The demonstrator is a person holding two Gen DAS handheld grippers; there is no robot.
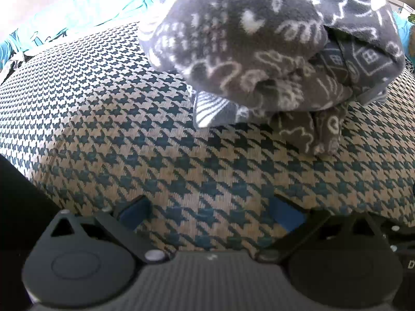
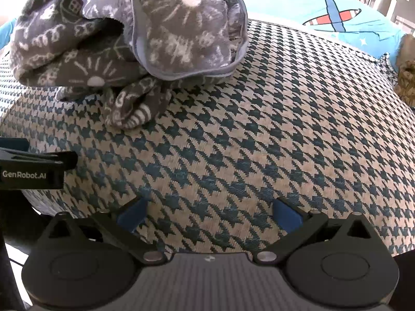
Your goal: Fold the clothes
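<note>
A grey patterned fleece garment (image 1: 259, 51) lies bundled on the houndstooth cover (image 1: 116, 129), no clear long axis. Both tools — left tool (image 1: 211, 213), right tool (image 2: 208, 212) — hover spread wide, empty, near it.

The words "GenRobot.AI" are in white on a black tool (image 2: 31, 172) at the left edge of the right wrist view. A white letter "D" shows on a dark part (image 1: 409, 264) at the right edge of the left wrist view.
</note>
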